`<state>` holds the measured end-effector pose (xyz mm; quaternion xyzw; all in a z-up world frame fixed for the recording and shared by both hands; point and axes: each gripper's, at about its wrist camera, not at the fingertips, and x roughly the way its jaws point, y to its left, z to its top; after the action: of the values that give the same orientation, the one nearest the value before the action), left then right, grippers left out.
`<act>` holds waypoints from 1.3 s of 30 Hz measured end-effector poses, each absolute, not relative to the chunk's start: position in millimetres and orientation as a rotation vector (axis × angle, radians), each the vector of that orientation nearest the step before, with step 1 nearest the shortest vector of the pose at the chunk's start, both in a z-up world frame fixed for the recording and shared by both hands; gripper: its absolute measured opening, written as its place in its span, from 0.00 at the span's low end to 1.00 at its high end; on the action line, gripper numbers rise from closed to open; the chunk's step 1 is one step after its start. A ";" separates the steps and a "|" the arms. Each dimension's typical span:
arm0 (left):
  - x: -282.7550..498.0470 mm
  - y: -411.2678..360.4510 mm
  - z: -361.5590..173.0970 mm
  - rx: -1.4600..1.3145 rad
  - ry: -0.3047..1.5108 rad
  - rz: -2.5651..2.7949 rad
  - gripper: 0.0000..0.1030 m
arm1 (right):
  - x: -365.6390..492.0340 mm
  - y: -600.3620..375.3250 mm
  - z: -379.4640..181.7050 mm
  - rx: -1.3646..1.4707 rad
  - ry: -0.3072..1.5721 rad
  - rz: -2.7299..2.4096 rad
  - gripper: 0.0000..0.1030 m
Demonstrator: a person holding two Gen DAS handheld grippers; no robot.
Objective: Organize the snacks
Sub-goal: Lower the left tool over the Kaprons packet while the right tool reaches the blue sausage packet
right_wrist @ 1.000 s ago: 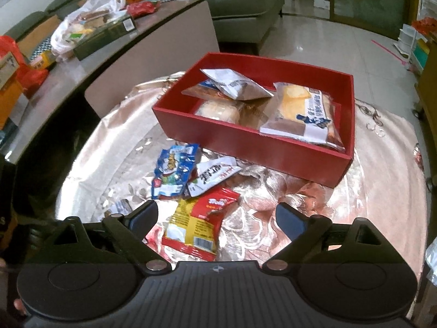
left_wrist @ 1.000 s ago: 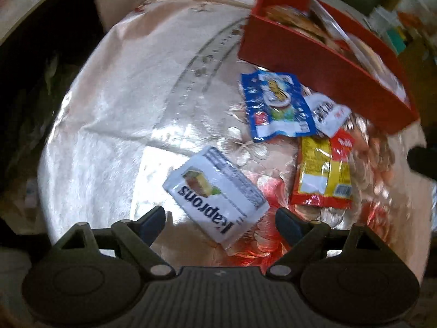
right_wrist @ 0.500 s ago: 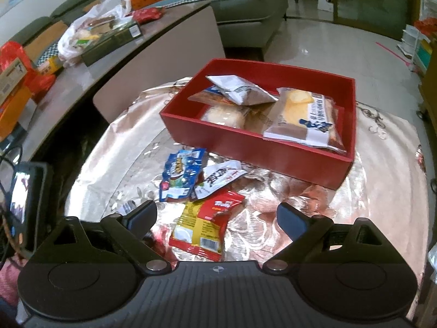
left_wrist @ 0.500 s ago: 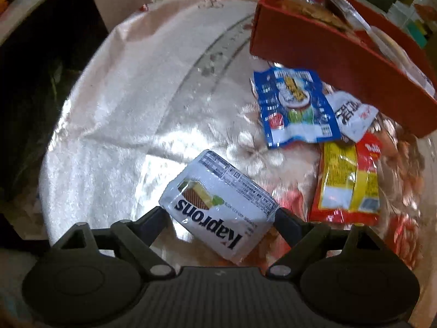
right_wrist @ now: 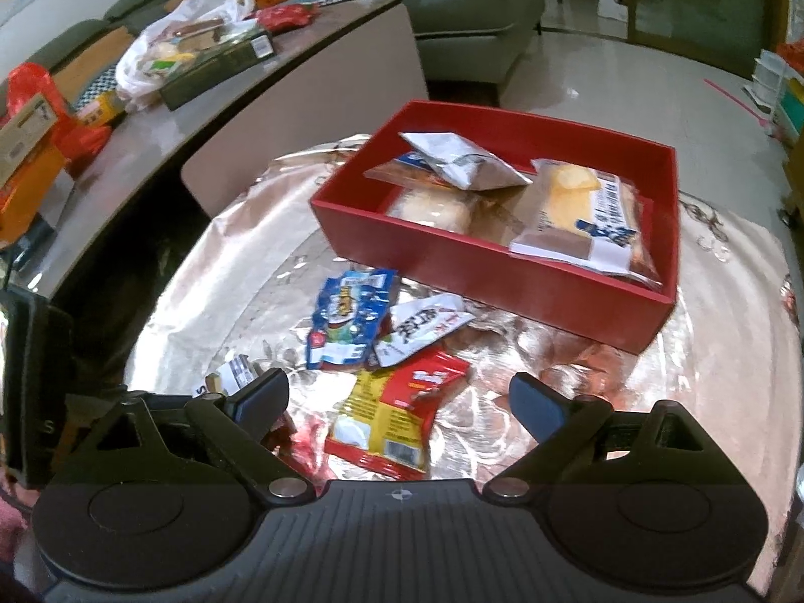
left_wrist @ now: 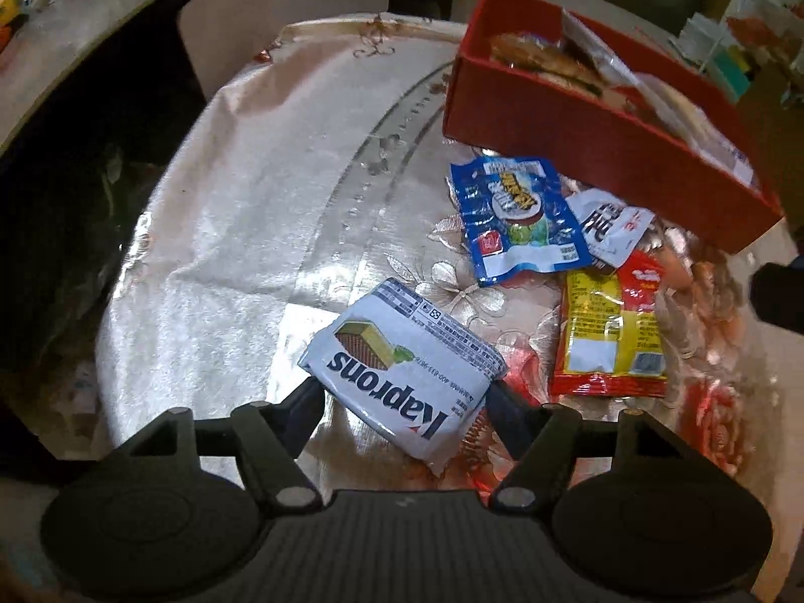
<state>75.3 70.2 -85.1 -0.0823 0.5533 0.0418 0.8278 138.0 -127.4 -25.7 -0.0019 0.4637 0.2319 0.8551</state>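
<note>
A white Kaprons wafer pack (left_wrist: 402, 352) lies on the shiny floral cloth, and a corner of it shows in the right wrist view (right_wrist: 233, 374). My left gripper (left_wrist: 402, 397) is closing on it, with both pads touching its sides. A blue packet (left_wrist: 517, 216), a white packet (left_wrist: 610, 226) and a yellow-red packet (left_wrist: 608, 331) lie beside the red box (left_wrist: 603, 151). My right gripper (right_wrist: 397, 392) hangs open over the yellow-red packet (right_wrist: 392, 412), holding nothing. The red box (right_wrist: 452, 261) holds several wrapped snacks.
The round table's cloth (left_wrist: 226, 231) drops off into a dark gap on the left. A curved counter (right_wrist: 151, 135) with bags and boxes stands behind it, and a sofa (right_wrist: 467, 25) farther back. Bare cloth (right_wrist: 728, 301) lies right of the box.
My left gripper moved up to the Kaprons pack and its jaws narrowed from wide apart until they touch both sides. The right gripper has barely moved.
</note>
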 end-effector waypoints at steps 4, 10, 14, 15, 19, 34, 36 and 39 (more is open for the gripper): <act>66.7 69.0 -73.1 -0.191 1.148 0.066 0.62 | 137.0 -127.3 -24.5 -0.006 0.971 0.486 0.94; 72.0 65.9 -55.9 -0.181 1.110 0.022 0.62 | 143.8 -130.6 -29.5 0.001 0.978 0.441 0.94; 72.9 69.8 -55.6 -0.189 1.108 0.003 0.62 | 161.1 -112.6 -40.4 -0.011 0.998 0.432 0.94; 73.1 71.6 -57.0 -0.194 1.112 -0.002 0.62 | 166.7 -105.3 -43.3 -0.013 0.998 0.431 0.94; 73.7 78.4 -60.9 -0.216 1.116 -0.015 0.62 | 186.1 -80.3 -53.2 0.033 1.025 0.454 0.94; 77.2 100.1 -76.8 -0.253 1.157 -0.002 0.62 | 208.5 0.7 -110.2 -0.224 1.081 0.446 0.85; 78.2 98.8 -76.3 -0.250 1.156 -0.003 0.62 | 202.9 8.0 -113.1 -0.295 1.061 0.445 0.80; 79.0 97.5 -74.7 -0.244 1.150 -0.005 0.62 | 203.1 3.1 -107.9 -0.291 1.070 0.464 0.76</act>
<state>79.0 97.5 -74.7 -0.1150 0.5423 -0.0022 0.8323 203.1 3.1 -107.9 -0.1369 0.5035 0.2183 0.8247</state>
